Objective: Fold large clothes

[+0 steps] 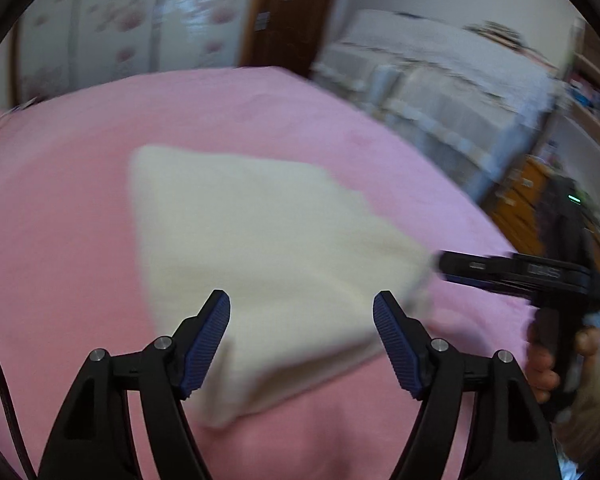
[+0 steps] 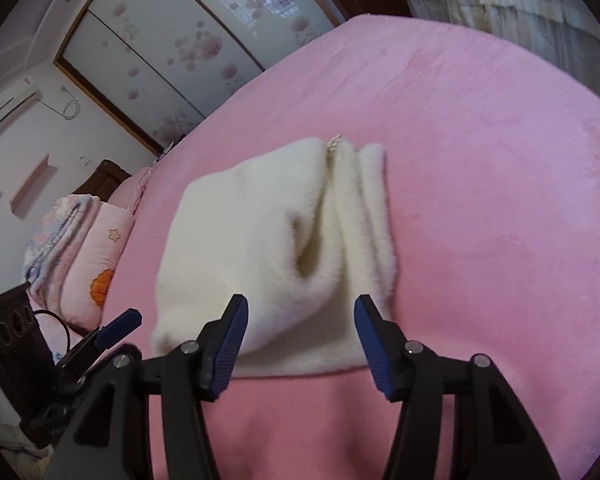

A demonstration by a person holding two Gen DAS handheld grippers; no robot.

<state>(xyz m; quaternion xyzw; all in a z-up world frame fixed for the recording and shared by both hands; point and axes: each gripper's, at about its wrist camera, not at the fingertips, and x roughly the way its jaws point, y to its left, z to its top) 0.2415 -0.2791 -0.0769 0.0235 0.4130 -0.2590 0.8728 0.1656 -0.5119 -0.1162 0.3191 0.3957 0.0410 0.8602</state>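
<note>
On the pink bed [image 2: 480, 200], folded cream garment [image 2: 284, 240] seemingly clear of edges.

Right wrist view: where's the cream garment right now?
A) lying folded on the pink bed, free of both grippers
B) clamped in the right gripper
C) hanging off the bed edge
A: the folded cream garment rests on the pink bed, and the right gripper stands open above it.
</note>
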